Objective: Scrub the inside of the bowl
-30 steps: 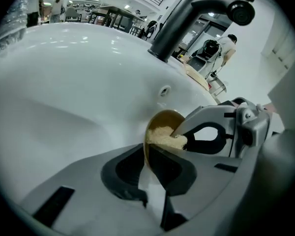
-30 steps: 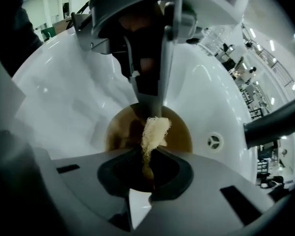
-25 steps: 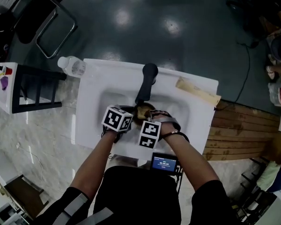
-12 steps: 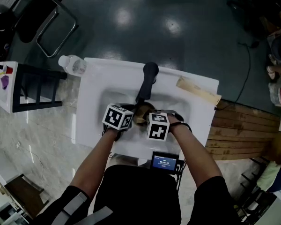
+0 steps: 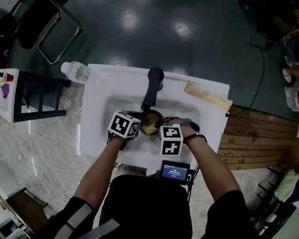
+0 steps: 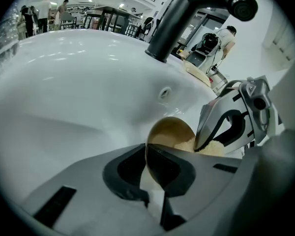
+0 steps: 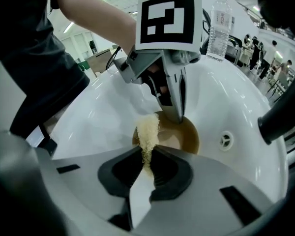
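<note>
A small brown bowl point(image 5: 150, 119) sits tilted in the basin of the white sink point(image 5: 102, 101). My left gripper point(image 6: 146, 154) pinches the bowl's rim point(image 6: 169, 132) between its pads, and its jaws are still closing a little. In the right gripper view the left gripper point(image 7: 174, 116) comes down from above onto the far rim of the bowl point(image 7: 187, 134). My right gripper point(image 7: 147, 157) is shut on a yellow scrub sponge point(image 7: 148, 132), whose tip reaches into the bowl. The left gripper view shows the right gripper point(image 6: 212, 142) at the bowl's right side with the sponge point(image 6: 209, 147).
A black faucet point(image 5: 153, 86) rises behind the basin, and the overflow hole point(image 7: 226, 140) is in the basin wall. A water bottle point(image 5: 75, 71) lies at the sink's back left corner, a tan strip point(image 5: 207, 96) at its back right. A small screen point(image 5: 174, 172) sits at the front edge.
The right gripper with the sponge has shifted to the right beside the bowl. The left gripper has stayed on the bowl's rim.
</note>
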Available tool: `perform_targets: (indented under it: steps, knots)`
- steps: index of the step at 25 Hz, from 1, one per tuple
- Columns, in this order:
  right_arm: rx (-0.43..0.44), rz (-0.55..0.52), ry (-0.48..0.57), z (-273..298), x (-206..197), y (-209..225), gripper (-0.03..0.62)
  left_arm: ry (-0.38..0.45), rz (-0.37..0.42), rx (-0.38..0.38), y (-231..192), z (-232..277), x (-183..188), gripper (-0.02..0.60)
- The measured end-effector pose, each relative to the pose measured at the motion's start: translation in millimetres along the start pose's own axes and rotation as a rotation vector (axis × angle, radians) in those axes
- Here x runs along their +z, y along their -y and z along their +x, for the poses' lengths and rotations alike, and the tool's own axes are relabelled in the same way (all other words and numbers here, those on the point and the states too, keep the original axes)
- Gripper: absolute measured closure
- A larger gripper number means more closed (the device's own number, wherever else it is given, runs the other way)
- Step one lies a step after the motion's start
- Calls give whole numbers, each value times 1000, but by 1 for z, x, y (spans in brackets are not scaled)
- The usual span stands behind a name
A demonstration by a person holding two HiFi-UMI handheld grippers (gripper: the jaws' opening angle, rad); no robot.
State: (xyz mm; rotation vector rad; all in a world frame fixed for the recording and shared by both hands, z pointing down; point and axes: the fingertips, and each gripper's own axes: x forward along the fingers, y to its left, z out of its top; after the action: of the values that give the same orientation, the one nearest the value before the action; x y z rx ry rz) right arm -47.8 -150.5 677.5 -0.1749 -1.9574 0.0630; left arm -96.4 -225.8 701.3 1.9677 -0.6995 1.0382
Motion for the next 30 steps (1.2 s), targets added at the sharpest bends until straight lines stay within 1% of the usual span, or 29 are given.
perform_targets:
  steps: [7, 12, 15, 19, 24, 27, 30]
  knots:
    - [-192, -60, -28, -13, -8, 28, 554, -12, 22, 2, 2, 0, 0, 561]
    - [-279, -70, -37, -15, -7, 43, 554, -15, 22, 3, 2, 0, 0, 561]
    - [-338, -57, -40, -15, -5, 56, 554, -15, 23, 2, 2, 0, 0, 561]
    - [-430, -1, -47, -14, 0, 75, 554, -16, 24, 8, 1, 0, 0, 561]
    - [-570, 52, -109, -7, 7, 87, 553, -18, 19, 13, 0, 0, 0, 561]
    - [-599, 63, -149, 3, 8, 84, 554, -17, 17, 14, 1, 0, 0, 561]
    - [-582, 57, -167, 13, 8, 80, 553, -14, 13, 10, 1, 0, 1, 561]
